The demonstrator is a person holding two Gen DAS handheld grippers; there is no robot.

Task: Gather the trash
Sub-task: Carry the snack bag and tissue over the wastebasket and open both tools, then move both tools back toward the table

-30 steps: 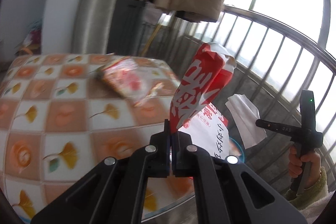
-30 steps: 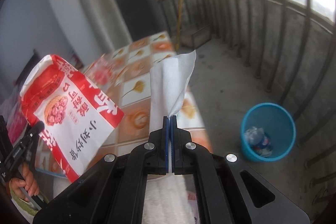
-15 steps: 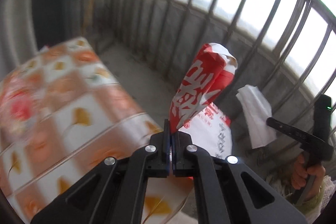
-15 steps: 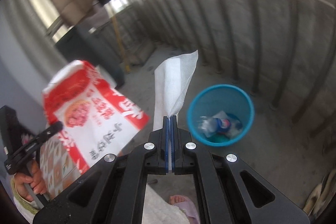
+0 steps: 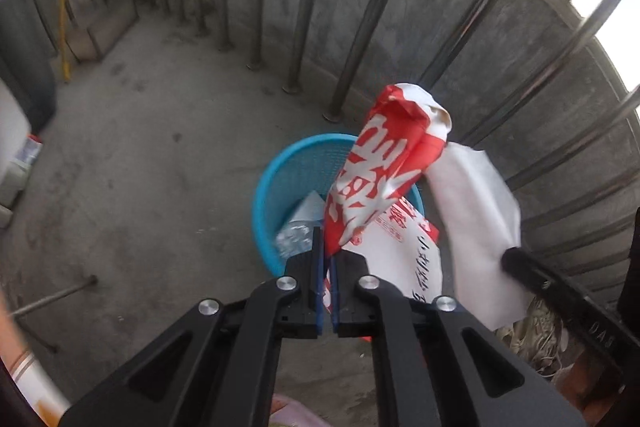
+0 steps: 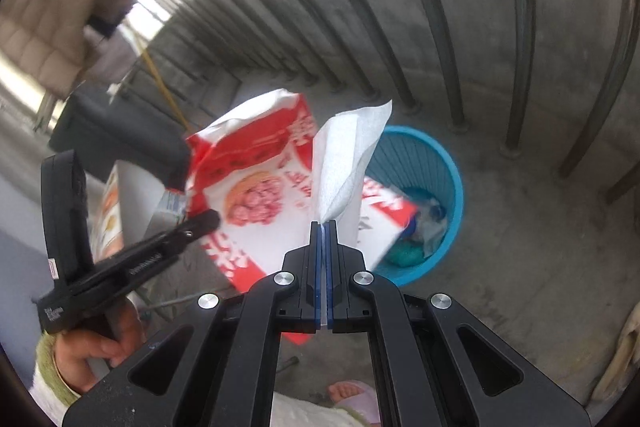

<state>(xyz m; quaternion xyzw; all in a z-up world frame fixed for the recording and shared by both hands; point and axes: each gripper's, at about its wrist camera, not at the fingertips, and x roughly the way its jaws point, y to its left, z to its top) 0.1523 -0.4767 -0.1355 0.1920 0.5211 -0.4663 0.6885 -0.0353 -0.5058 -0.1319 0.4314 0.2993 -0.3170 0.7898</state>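
Observation:
My left gripper [image 5: 328, 247] is shut on a red and white snack bag [image 5: 384, 171], held above a blue trash basket [image 5: 276, 179] on the concrete floor. My right gripper [image 6: 325, 227] is shut on a white tissue [image 6: 348, 163], held above and left of the same basket [image 6: 436, 167]. The snack bag [image 6: 256, 199] and the left gripper [image 6: 200, 223] show in the right wrist view; the tissue [image 5: 480, 227] and the right gripper [image 5: 516, 255] show in the left wrist view. The basket holds a plastic bottle [image 5: 296, 231] and other trash.
A concrete wall with metal railing bars [image 5: 360, 27] curves behind the basket. A dark cabinet [image 6: 104, 123] and a hanging beige jacket [image 6: 52, 15] stand at the left. The table edge [image 5: 28, 375] shows at lower left. A slippered foot [image 6: 352, 393] is below.
Both grippers have swung away from the table toward the floor. The blue basket now lies right under the snack bag and close to the tissue. Both grips hold unchanged.

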